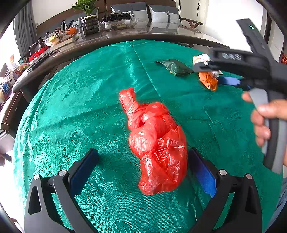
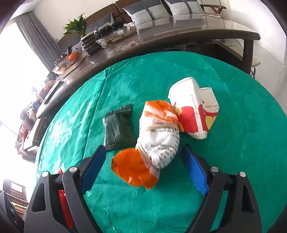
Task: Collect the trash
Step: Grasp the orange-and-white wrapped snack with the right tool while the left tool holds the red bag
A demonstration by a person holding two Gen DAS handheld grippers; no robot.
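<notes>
A knotted red plastic bag (image 1: 156, 141) lies on the green tablecloth (image 1: 80, 107). My left gripper (image 1: 143, 170) is open with its fingers on either side of the bag's near end, not closed on it. My right gripper (image 2: 143, 166) is open and straddles an orange and white wrapped bundle (image 2: 154, 141). Beyond the bundle lies a crushed white, red and yellow paper cup (image 2: 193, 109). A dark green packet (image 2: 119, 127) lies left of the bundle. In the left wrist view the right gripper (image 1: 211, 71) hovers over the orange bundle (image 1: 209, 80) beside the green packet (image 1: 174, 67).
A dark curved counter (image 1: 107, 41) runs behind the table, holding glass bowls (image 1: 118, 22), a potted plant (image 1: 87, 16) and clutter. A sofa with cushions (image 2: 161, 10) stands further back. The red bag's edge (image 2: 63, 195) shows behind my right gripper's left finger.
</notes>
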